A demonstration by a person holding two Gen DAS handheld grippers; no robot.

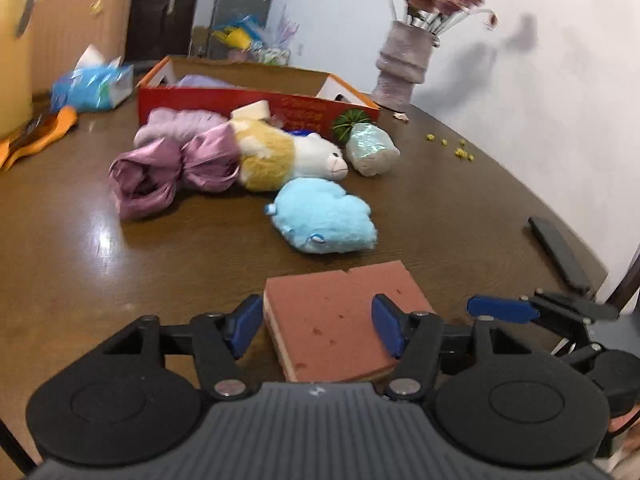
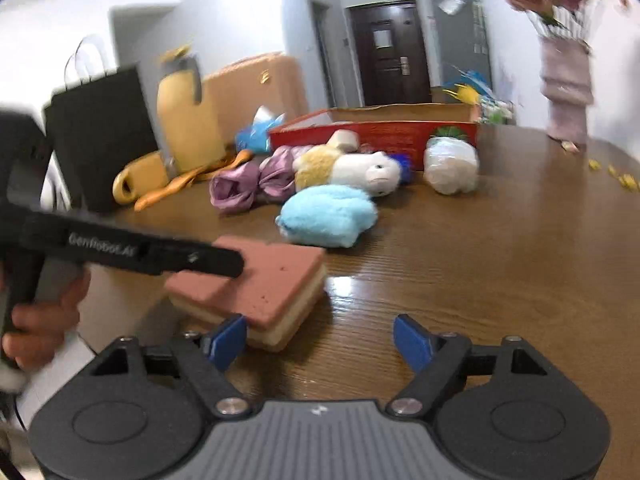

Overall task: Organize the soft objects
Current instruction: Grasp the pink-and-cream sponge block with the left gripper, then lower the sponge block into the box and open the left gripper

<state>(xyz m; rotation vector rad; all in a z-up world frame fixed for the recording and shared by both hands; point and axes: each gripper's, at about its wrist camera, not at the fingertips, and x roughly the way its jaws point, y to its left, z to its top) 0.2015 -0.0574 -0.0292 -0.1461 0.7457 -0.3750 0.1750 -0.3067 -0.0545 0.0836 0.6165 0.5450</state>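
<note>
A pink-topped sponge (image 1: 328, 312) with cream layers lies on the brown table (image 1: 460, 208) at the near edge. My left gripper (image 1: 316, 328) is low over it, jaws apart; the blue pads (image 1: 244, 328) straddle it and I see no squeeze. In the right wrist view that gripper reaches across the sponge (image 2: 276, 280). My right gripper (image 2: 320, 344) stands open just right of the sponge with nothing between its fingers. Farther off lie a light blue plush (image 1: 324, 216), a yellow-and-white plush animal (image 1: 288, 152), purple satin cloth (image 1: 172, 168) and a pale wrapped bundle (image 1: 370, 148).
A red cardboard box (image 1: 256, 104) stands open behind the toys. A vase of flowers (image 1: 404, 64) is at the back right, a tissue pack (image 1: 94, 84) at the back left. A black bag (image 2: 100, 136) and yellow jug (image 2: 184, 120) stand left. A dark flat item (image 1: 560, 252) lies at the right edge.
</note>
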